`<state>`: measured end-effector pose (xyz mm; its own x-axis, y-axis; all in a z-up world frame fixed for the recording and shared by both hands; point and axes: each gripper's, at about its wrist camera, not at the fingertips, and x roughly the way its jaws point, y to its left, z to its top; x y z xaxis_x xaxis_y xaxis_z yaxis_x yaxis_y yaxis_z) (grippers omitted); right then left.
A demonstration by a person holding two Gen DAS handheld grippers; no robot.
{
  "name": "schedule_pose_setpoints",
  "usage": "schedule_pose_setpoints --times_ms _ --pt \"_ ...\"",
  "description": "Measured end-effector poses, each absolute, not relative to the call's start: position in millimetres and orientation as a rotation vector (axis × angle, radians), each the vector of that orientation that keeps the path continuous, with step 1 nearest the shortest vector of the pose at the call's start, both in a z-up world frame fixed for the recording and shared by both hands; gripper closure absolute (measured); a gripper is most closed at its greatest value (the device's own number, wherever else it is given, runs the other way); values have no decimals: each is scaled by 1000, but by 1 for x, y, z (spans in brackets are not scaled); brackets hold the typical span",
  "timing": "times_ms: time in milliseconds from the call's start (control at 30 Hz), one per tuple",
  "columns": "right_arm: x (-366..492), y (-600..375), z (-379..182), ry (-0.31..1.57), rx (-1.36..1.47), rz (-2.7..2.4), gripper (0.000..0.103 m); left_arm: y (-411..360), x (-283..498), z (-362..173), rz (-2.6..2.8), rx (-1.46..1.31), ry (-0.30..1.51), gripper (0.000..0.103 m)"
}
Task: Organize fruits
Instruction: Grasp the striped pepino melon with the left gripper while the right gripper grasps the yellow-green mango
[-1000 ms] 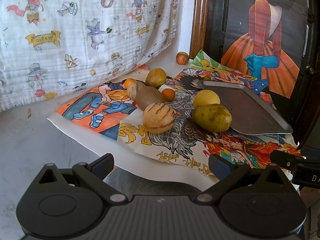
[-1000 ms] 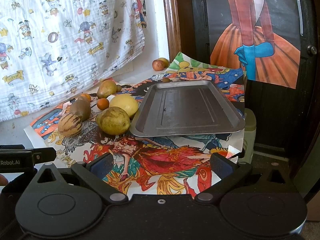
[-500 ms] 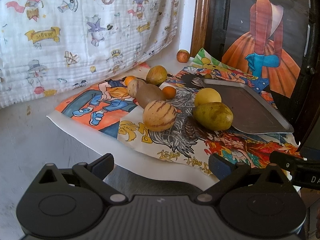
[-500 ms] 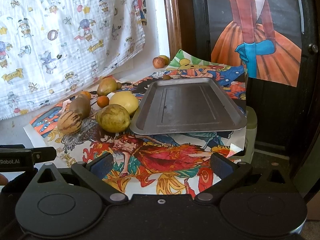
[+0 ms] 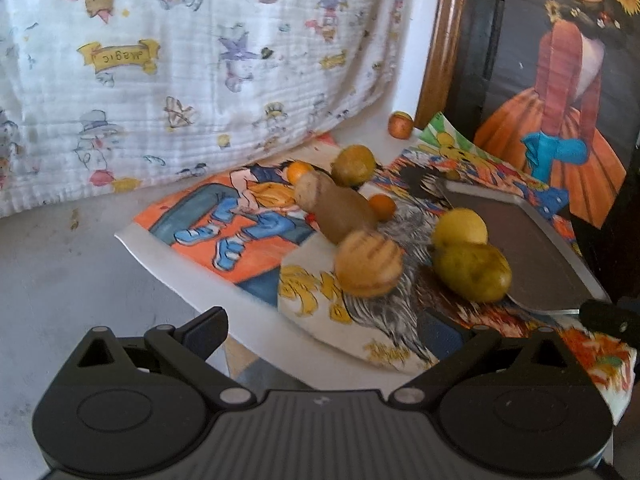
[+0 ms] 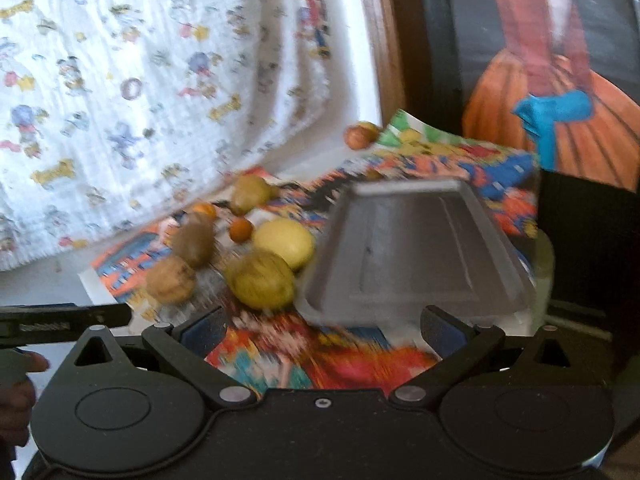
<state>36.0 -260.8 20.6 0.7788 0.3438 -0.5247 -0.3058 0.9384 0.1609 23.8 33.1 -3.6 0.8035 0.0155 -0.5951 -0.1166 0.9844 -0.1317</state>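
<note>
Both grippers, left gripper (image 5: 322,328) and right gripper (image 6: 322,326), gape empty. Risk: striped melon (image 5: 369,263), at twelve o'clock, rolling when nudged, missing the metal tray (image 5: 532,248).

Cloth (image 5: 180,60): a yellow ribbon banner, upside down, reads "Magic".
Paper sheet (image 5: 384,350): yellow lettering, too blurred to read.

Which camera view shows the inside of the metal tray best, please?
The right wrist view: the tray faces it with its whole floor visible, though blurred. The left wrist view shows the tray obliquely, partly behind fruit.
</note>
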Motion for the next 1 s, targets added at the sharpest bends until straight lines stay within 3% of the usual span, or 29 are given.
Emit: schedule_pose_setpoints --times_ms 433,700,867,1000 --pt "78 -213 23 529 -446 673 1 49 69 -11 -73 -97 654 0" --pt "108 -193 7 576 -528 797 16 39 96 -15 -152 40 663 1" --pt "122 -191 -1 586 -533 820 32 41 105 -18 -205 27 682 11" --pt "128 -192 -6 600 -516 852 39 42 110 -21 -242 15 697 17"
